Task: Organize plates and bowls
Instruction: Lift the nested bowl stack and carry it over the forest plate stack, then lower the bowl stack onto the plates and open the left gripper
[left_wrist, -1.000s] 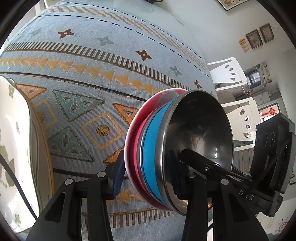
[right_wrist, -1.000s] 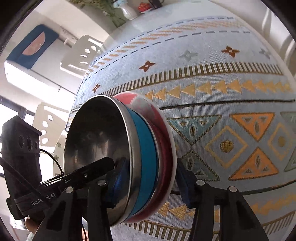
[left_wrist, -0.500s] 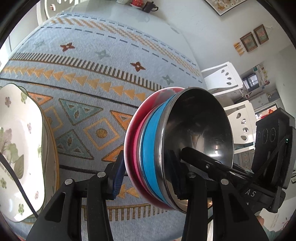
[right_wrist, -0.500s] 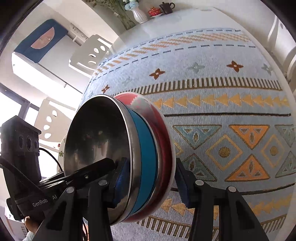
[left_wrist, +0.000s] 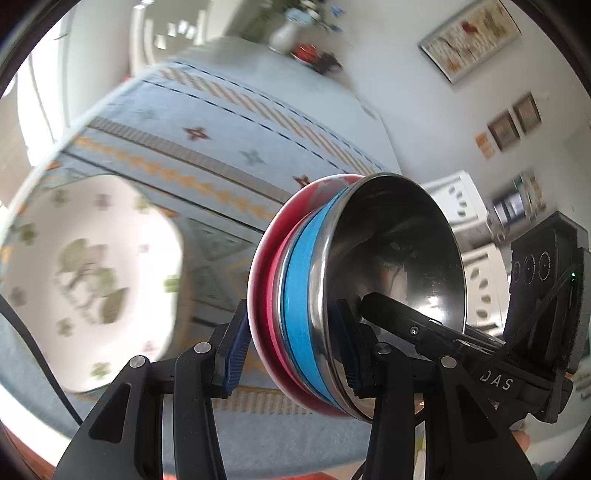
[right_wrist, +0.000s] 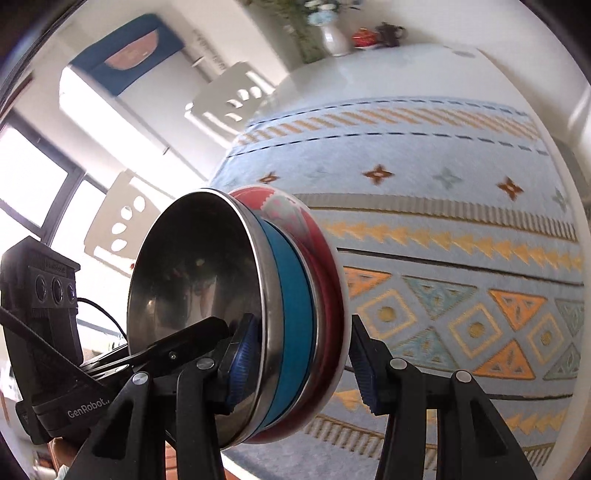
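Item: nested bowl stack (left_wrist: 332, 295), steel innermost, at our centre above the patterned tablecloth (right_wrist: 461, 258). Left gripper (left_wrist: 291, 350) and right gripper (right_wrist: 295, 365) both clamp its rim. Floral plate (left_wrist: 92, 280) at nine o'clock.

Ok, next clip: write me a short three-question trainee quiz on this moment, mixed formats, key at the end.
1. True or false: the left gripper and the right gripper each clamp the rim of the same bowl stack.
2. Multiple choice: which bowl is innermost in the stack? A) the red bowl B) the blue bowl C) the steel bowl
3. Fill in: in the left wrist view, the floral plate lies on the patterned ____.

Key: 1 true; 2 C; 3 tablecloth.
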